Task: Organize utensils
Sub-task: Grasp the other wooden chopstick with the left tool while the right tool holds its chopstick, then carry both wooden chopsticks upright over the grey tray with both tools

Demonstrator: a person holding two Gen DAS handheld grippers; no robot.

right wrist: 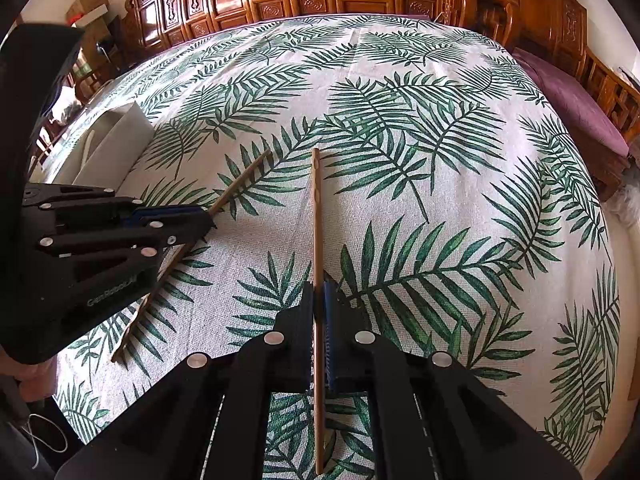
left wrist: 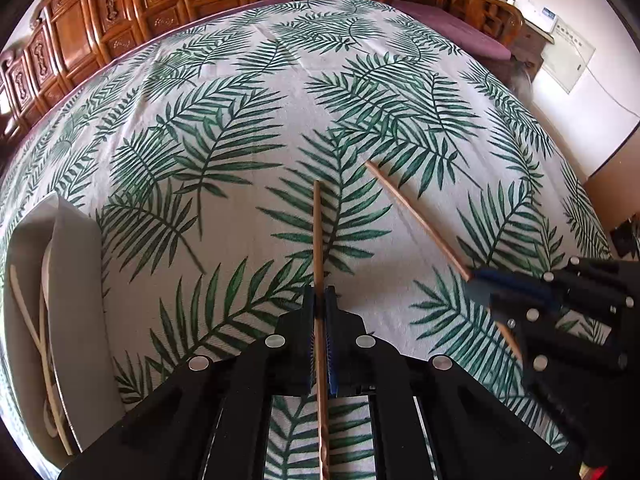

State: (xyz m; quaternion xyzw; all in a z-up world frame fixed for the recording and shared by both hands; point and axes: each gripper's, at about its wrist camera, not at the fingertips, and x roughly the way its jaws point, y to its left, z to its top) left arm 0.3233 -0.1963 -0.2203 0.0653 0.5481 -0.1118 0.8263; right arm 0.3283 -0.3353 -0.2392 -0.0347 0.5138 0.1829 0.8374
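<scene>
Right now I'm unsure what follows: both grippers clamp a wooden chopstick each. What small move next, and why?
Probably lift the left gripper with its wooden chopstick toward the white tray beside it, where pale utensils already lie; the right gripper is also shut on one.

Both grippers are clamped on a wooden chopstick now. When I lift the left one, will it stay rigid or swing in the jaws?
The left gripper is shut on its chopstick partway along, with length on both sides, so it probably balances. It looks straight and thin: likely stiff and light. The narrow grip may let it pivot. The right gripper holds the other chopstick similarly.
</scene>
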